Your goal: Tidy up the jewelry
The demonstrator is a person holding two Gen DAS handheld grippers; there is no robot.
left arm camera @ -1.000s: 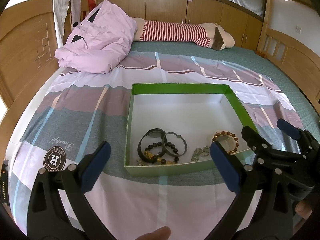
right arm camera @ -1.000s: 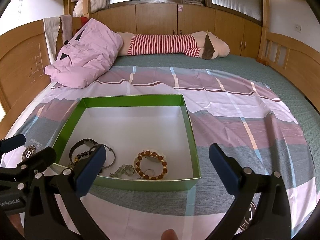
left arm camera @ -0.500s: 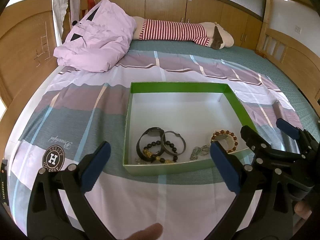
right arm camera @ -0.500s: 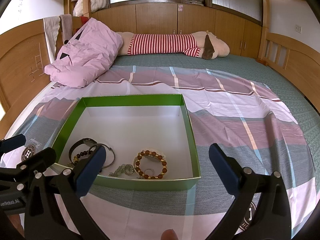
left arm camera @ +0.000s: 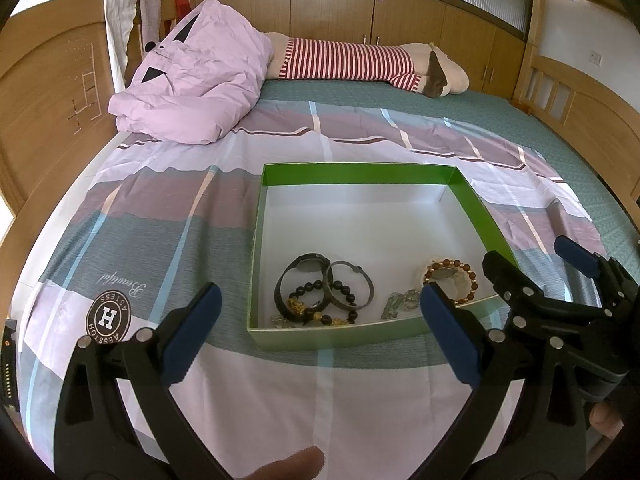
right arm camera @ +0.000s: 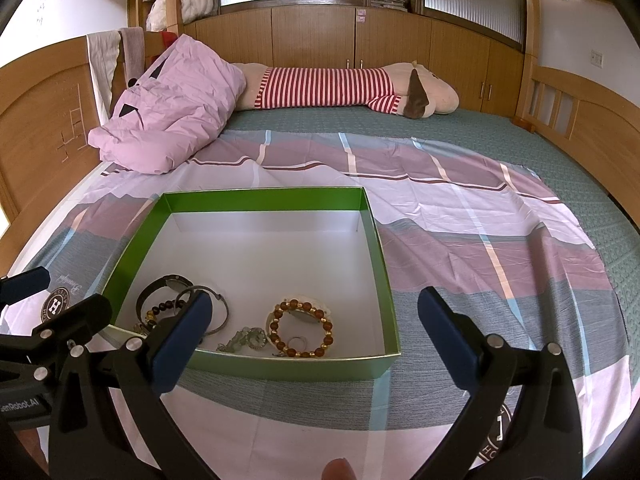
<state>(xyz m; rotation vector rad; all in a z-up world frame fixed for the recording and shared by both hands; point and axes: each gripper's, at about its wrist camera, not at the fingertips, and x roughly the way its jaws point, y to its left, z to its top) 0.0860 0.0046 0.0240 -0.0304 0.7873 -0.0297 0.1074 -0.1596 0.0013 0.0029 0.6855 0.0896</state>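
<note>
A shallow green box (left arm camera: 360,170) (right arm camera: 264,196) with a white floor lies on the bed. Along its near side lie a black watch (left arm camera: 306,264) (right arm camera: 168,283), a grey bangle (left arm camera: 362,285), a black bead bracelet (left arm camera: 308,288), gold charms (left arm camera: 316,316), a greenish pendant (left arm camera: 396,302) (right arm camera: 244,338) and an amber bead bracelet (left arm camera: 450,278) (right arm camera: 300,330). My left gripper (left arm camera: 320,334) hangs open just short of the box's near wall, nothing between its fingers. My right gripper (right arm camera: 316,340) is open too, over the box's near right corner. Each gripper shows at the edge of the other's view.
The box rests on a pink, grey and white sheet (left arm camera: 132,208) (right arm camera: 480,220). A pink duvet (left arm camera: 200,80) and a long striped plush toy (left arm camera: 360,60) lie at the far end. Wooden bed boards (left arm camera: 48,92) (right arm camera: 580,120) rise on both sides.
Both views have shifted only slightly; the box sits a little lower and nearer in the left wrist view. Both grippers stay open and the jewelry has not moved.
</note>
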